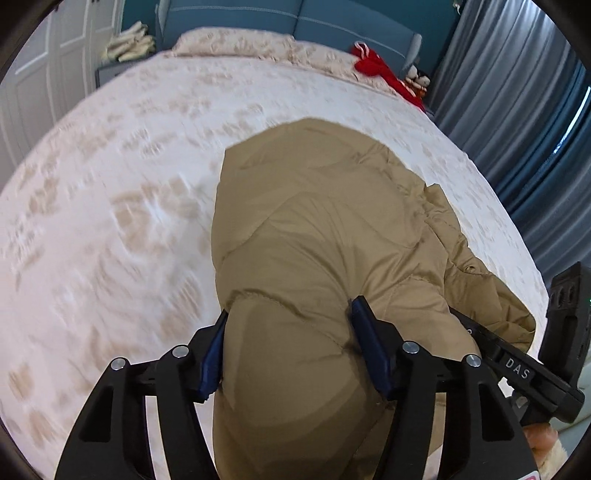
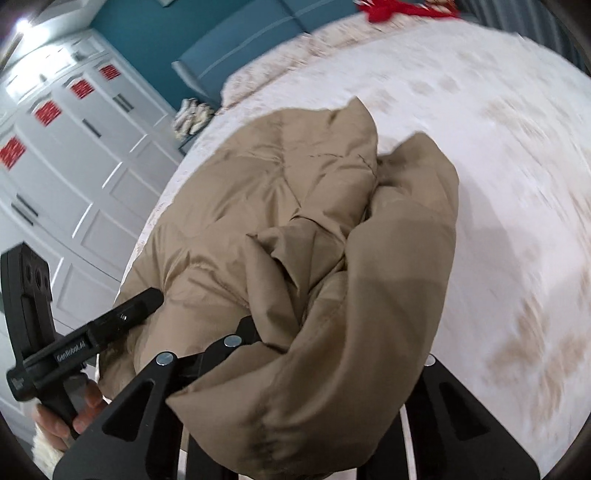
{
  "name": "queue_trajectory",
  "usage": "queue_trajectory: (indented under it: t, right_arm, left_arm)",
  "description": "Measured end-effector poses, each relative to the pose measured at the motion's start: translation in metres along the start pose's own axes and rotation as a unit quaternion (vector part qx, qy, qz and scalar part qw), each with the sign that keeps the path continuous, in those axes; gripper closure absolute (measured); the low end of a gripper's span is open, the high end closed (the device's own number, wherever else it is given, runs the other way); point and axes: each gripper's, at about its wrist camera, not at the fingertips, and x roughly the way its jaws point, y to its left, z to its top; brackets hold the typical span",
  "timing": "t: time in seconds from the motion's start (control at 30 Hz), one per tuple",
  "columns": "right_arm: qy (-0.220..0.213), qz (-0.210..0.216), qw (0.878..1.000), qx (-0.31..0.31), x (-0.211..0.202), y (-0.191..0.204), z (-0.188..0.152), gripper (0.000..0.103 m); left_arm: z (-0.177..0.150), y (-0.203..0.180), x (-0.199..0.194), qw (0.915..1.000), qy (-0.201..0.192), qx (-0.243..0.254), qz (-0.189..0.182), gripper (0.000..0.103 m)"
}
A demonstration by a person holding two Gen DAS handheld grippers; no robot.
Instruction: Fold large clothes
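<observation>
On the bed [image 1: 110, 166], the tan puffer coat [image 1: 314, 229] lies bunched, barely folded; left gripper [image 1: 288, 354] fingers clamp one padded end, right gripper [image 2: 306, 354] fingers pinch another, the folding mostly remaining.

Bedspread [image 1: 110, 184] left of the coat [image 1: 314, 221] lies open — wardrobe [image 2: 74, 166] beyond.

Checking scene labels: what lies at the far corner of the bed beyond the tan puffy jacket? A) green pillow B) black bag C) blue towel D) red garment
D: a red garment lies near the blue headboard, far beyond the tan puffy jacket.
</observation>
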Motion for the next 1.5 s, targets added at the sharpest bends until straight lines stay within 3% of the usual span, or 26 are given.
queue_trajectory:
  t: [0.17, 0.37, 0.67, 0.93, 1.03, 1.13, 1.2, 1.27, 1.33, 1.5]
  right_arm:
    - [-0.015, 0.001, 0.998, -0.056, 0.040, 0.041, 0.033, 0.083]
    - [-0.014, -0.016, 0.994, -0.111, 0.097, 0.076, 0.056, 0.083]
    - [0.012, -0.031, 0.993, -0.110, 0.147, 0.070, 0.057, 0.081]
    - [0.072, -0.035, 0.996, -0.033, 0.122, 0.048, 0.047, 0.055]
    - [0.076, -0.071, 0.994, -0.037, 0.089, 0.047, 0.038, 0.044]
    - [0.055, -0.118, 0.990, -0.059, 0.049, 0.052, 0.028, 0.043]
    - [0.031, -0.135, 0.987, -0.081, 0.026, 0.063, 0.025, 0.054]
    - [0.021, -0.128, 0.986, -0.101, 0.013, 0.078, 0.028, 0.081]
    - [0.019, -0.122, 0.985, -0.122, 0.013, 0.091, 0.032, 0.095]
    - [0.043, -0.138, 0.977, -0.156, 0.046, 0.110, 0.043, 0.097]
  left_arm:
    - [0.039, 0.043, 0.007, 0.9988, -0.036, 0.003, 0.032, 0.044]
    - [0.064, 0.098, 0.039, 0.9980, -0.031, -0.020, 0.051, 0.045]
    - [0.070, 0.116, 0.067, 0.9968, -0.028, 0.001, 0.075, 0.045]
    - [0.056, 0.101, 0.050, 0.9909, 0.012, -0.016, 0.133, 0.038]
    - [0.046, 0.092, 0.037, 0.9868, 0.028, -0.022, 0.158, 0.038]
    - [0.038, 0.084, 0.023, 0.9826, 0.034, -0.029, 0.180, 0.038]
    - [0.034, 0.078, 0.014, 0.9787, 0.030, -0.024, 0.201, 0.038]
    - [0.033, 0.072, 0.007, 0.9758, 0.025, -0.023, 0.216, 0.038]
    - [0.034, 0.069, 0.006, 0.9746, 0.027, -0.027, 0.221, 0.038]
    - [0.036, 0.071, 0.016, 0.9683, 0.044, -0.037, 0.243, 0.038]
